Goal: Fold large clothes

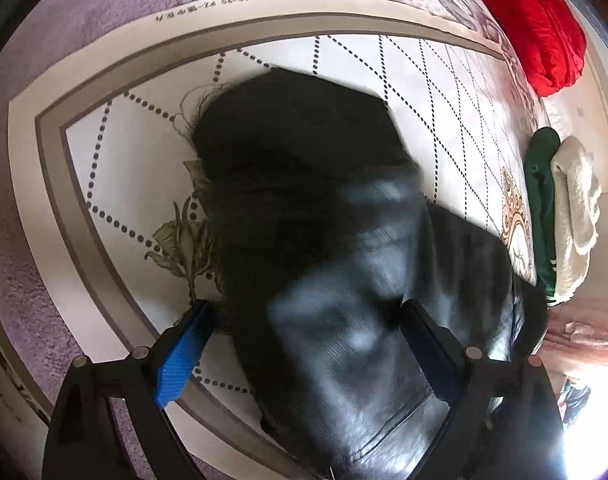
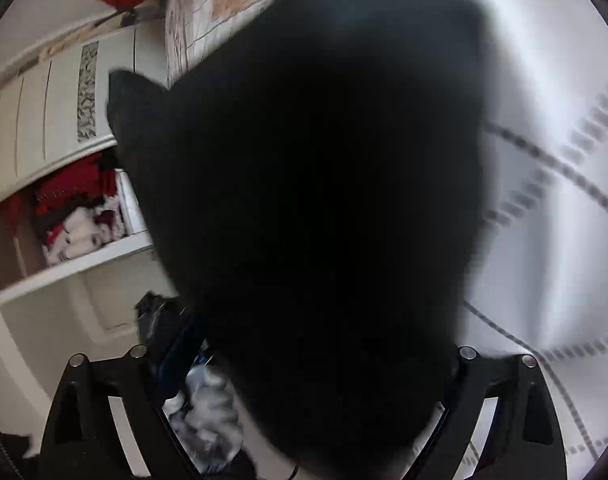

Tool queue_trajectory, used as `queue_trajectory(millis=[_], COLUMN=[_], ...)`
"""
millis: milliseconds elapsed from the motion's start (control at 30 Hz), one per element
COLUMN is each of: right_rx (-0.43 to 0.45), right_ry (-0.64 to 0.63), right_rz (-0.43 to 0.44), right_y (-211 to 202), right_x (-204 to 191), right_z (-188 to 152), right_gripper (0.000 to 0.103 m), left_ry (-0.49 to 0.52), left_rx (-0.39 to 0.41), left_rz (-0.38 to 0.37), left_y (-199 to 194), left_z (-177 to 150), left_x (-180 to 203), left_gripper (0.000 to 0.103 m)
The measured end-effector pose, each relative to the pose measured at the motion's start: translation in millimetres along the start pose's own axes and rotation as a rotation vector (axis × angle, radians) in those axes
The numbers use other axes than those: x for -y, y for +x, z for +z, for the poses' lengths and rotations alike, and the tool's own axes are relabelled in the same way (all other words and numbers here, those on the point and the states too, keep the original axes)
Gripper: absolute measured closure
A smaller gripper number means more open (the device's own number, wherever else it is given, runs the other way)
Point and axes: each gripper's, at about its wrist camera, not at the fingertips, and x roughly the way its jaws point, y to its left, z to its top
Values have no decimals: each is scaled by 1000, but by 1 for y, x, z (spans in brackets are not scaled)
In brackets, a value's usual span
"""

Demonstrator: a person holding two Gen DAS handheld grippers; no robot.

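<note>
Between the blue-padded fingers (image 1: 184, 354) of our left gripper (image 1: 307, 344) we see a shiny black garment (image 1: 304, 208) filling the gap. The fingers stand wide apart, one on each side of the cloth, and the fabric bulges up between them, blurred and glossy, like leather or coated cloth. We cannot say whether the pads actually press on it; the spread looks wide rather than pinched.

Outward from there, the black garment stretches away over a white bedspread (image 1: 116, 148) with dotted diamond lines, a floral print and a beige border. Beyond the border lies a mauve fuzzy blanket (image 1: 84, 20). On the far right edge of the bed sit a red bundle (image 1: 531, 28), a dark green folded piece (image 1: 541, 208) and a cream fluffy one (image 1: 575, 216), side by side and touching.

On our right gripper (image 2: 304, 400) the same black garment (image 2: 311, 200) covers nearly everything; it hangs or lies right over the fingers, hiding their tips, so we cannot tell how wide they stand or whether they grip. Around the dark mass we see the white bedspread (image 2: 551, 160) to the right, blurred, and to the left a pale wardrobe (image 2: 44, 112) with an open shelf holding red and white clothes (image 2: 76, 212).
</note>
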Motion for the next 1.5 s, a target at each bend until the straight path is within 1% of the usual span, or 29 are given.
queue_trajectory(millis=[33, 67, 133, 167, 200, 233, 267, 300, 333, 400, 467, 500, 567, 633, 767, 933, 1067, 1233, 1267, 1367, 1433, 1500], right_rx=[14, 13, 13, 12, 9, 2, -5, -13, -23, -28, -36, -37, -40, -43, -32, -4, 26, 65, 71, 86, 87, 73], right_ry=[25, 42, 27, 22, 14, 5, -5, -11, -18, -28, -38, -49, -68, -87, -111, -134, -186, -255, -267, -296, -326, -323], right_rz=[22, 49, 41, 42, 39, 42, 43, 45, 52, 45, 47, 45, 45, 52, 72, 119, 158, 183, 190, 197, 194, 206], right_y=[2, 4, 6, 6, 6, 5, 4, 4, 3, 0, -5, -22, -27, -44, -72, -121, -164, -223, -237, -273, -296, -308], right_x=[-1, -4, -20, -25, -31, -38, -43, -48, -53, -60, -68, -71, -87, -101, -136, -186, -240, -305, -318, -346, -357, -359], right_z=[1, 2, 3, 3, 4, 4, 5, 7, 10, 16, 23, 25, 32, 38, 50, 80, 127, 206, 229, 297, 344, 391], right_gripper=[43, 49, 54, 56, 56, 57, 58, 58, 59, 59, 60, 60, 61, 61, 62, 62, 62, 62, 62, 62, 62, 62], left_ry=[2, 3, 6, 10, 13, 16, 18, 18, 16, 9, 14, 21, 28, 37, 64, 105, 156, 178, 185, 219, 229, 244], left_rx=[3, 6, 17, 18, 19, 28, 39, 49, 53, 65, 80, 85, 96, 108, 138, 168, 226, 279, 293, 325, 333, 327], left_rz=[-3, -1, -6, -17, -18, -21, -19, -19, -32, -59, -70, -68, -73, -79, -100, -160, -201, -293, -313, -357, -385, -398], left_y=[2, 0, -1, -2, -3, -5, -7, -10, -13, -20, -28, -32, -39, -51, -78, -111, -129, -131, -128, -112, -91, -59], left_z=[2, 3, 5, 7, 8, 9, 10, 11, 12, 13, 14, 15, 17, 17, 21, 36, 54, 89, 96, 118, 133, 145], left_x=[3, 6, 10, 13, 15, 18, 20, 22, 23, 27, 37, 43, 55, 62, 93, 149, 219, 314, 334, 392, 427, 456], left_gripper=[9, 9, 17, 30, 32, 36, 50, 58, 62, 74, 80, 81, 82, 82, 83, 83, 83, 83, 83, 83, 83, 83])
